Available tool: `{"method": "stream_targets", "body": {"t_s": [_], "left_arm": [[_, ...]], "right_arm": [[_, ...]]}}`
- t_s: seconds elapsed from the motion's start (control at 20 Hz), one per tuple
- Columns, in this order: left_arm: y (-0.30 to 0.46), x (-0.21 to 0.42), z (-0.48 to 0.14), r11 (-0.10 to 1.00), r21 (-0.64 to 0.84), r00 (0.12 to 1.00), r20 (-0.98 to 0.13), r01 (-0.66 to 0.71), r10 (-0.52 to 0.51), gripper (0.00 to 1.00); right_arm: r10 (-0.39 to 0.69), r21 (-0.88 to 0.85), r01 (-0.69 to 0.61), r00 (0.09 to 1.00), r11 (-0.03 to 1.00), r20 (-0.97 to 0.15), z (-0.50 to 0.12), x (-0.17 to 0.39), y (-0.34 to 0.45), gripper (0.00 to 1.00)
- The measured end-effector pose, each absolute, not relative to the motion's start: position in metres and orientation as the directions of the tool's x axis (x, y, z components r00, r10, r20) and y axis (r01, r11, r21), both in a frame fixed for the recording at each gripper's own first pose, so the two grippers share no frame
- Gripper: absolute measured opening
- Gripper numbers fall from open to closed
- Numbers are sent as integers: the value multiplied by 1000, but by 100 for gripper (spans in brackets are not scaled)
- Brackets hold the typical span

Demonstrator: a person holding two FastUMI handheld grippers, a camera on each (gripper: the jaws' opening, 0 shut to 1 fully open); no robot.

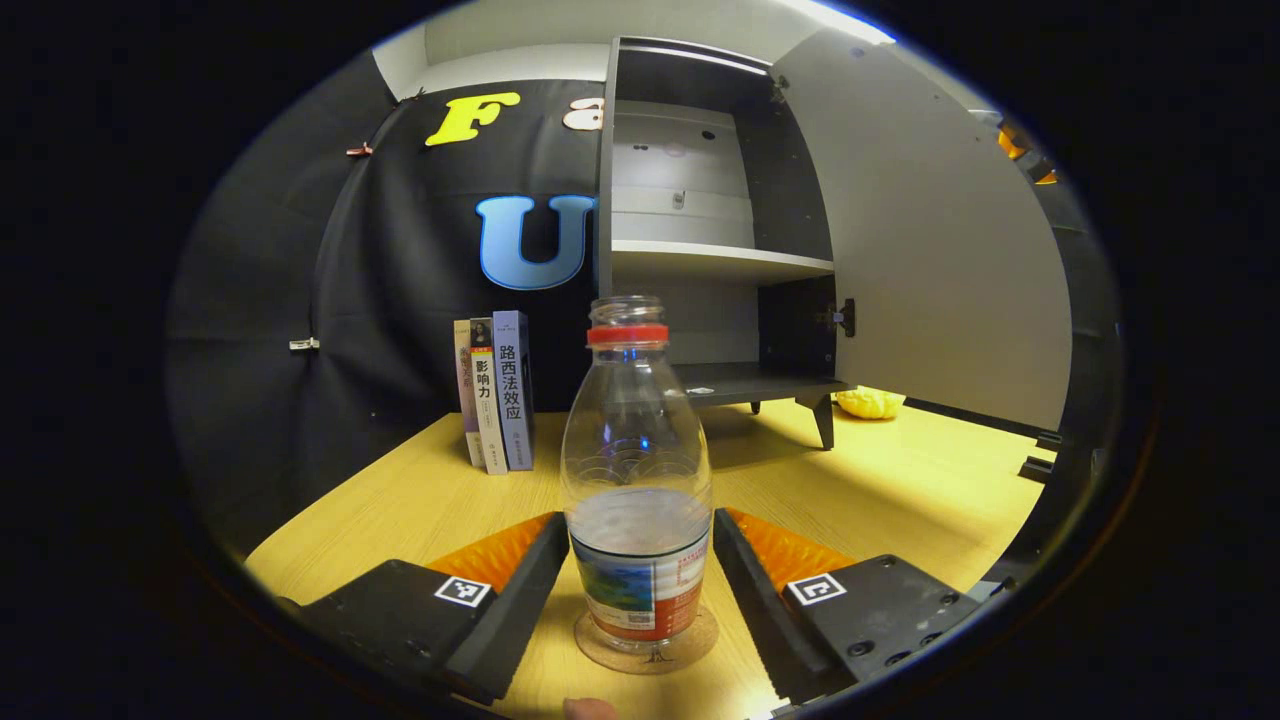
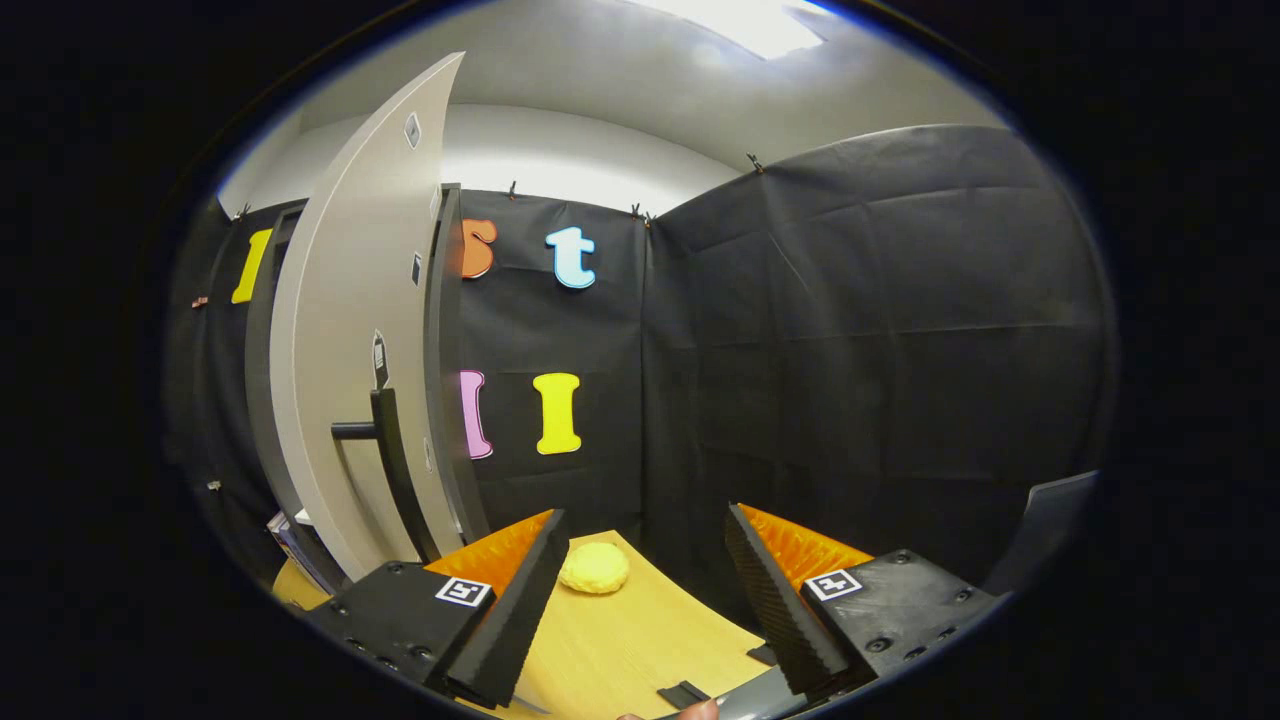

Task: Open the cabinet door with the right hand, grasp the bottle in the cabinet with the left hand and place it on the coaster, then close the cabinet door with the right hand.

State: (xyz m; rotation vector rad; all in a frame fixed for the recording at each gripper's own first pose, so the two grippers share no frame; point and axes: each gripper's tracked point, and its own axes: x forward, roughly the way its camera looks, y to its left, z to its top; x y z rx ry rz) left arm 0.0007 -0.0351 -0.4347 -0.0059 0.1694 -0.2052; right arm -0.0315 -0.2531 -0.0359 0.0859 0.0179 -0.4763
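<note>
A clear plastic bottle (image 1: 637, 470) with a red neck ring and no cap stands upright on a round coaster (image 1: 650, 652) on the wooden table. My left gripper (image 1: 640, 545) has its two fingers against the bottle's sides, shut on it low down. Behind it the cabinet (image 1: 700, 250) stands with its grey door (image 1: 950, 230) swung wide to the right, shelves bare. In the right gripper view the same door (image 2: 350, 350) is seen from outside with its dark handle (image 2: 385, 450) on the left. My right gripper (image 2: 648, 565) is open and holds nothing, right of the handle.
Three books (image 1: 495, 395) stand upright left of the cabinet. A yellow lumpy object (image 2: 595, 567) lies on the table (image 2: 620, 640) near the cabinet's right foot, also seen as the yellow object (image 1: 870, 402). Black cloth walls close the booth.
</note>
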Motion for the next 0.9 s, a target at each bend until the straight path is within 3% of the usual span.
{"method": "stream_targets", "body": {"t_s": [0.45,0.75,0.9], "left_arm": [[-27,-1,-360,988,-24,980,-129,151,-152,93],[-36,5,-261,984,-96,983,-90,150,-159,95],[-27,10,-201,989,-105,992,-50,107,-112,94]], "right_arm": [[-426,28,427,904,904,-29,-42,-23,-260,98],[-376,44,376,926,925,-20,-38,4,-252,98],[-354,37,354,935,934,-21,-42,14,-250,98]]}}
